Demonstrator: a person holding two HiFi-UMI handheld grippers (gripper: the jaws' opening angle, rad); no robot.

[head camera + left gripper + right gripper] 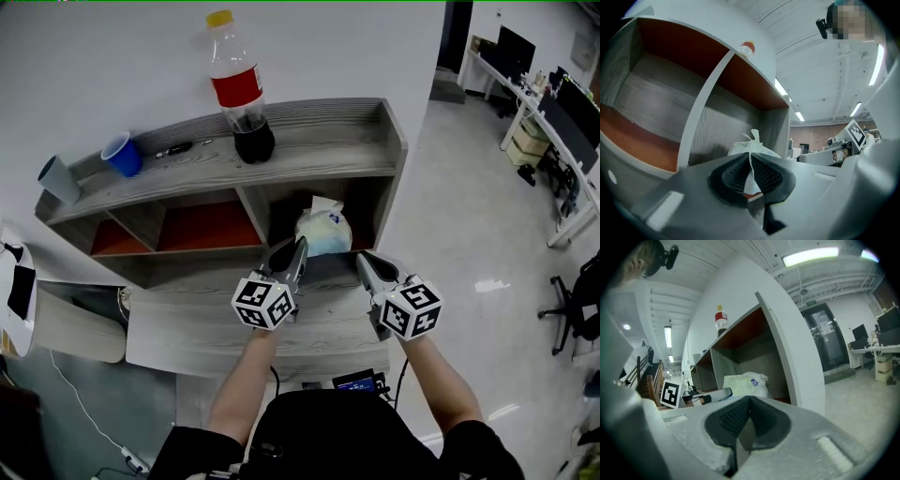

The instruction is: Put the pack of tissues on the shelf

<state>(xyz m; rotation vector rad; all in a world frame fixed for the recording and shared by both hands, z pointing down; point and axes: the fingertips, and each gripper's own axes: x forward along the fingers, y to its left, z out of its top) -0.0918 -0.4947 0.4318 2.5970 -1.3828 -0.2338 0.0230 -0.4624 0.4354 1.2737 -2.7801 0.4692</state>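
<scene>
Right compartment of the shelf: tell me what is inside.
The pack of tissues is inside, its wrapper pinched by the left tool. The space behind the pack is hidden.

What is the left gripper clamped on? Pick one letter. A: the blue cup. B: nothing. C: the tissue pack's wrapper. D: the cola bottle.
C: in the left gripper view, the left gripper has its jaws pinched on a thin white fold of the tissue pack; the bottle and blue cup stand on top of the shelf.
</scene>
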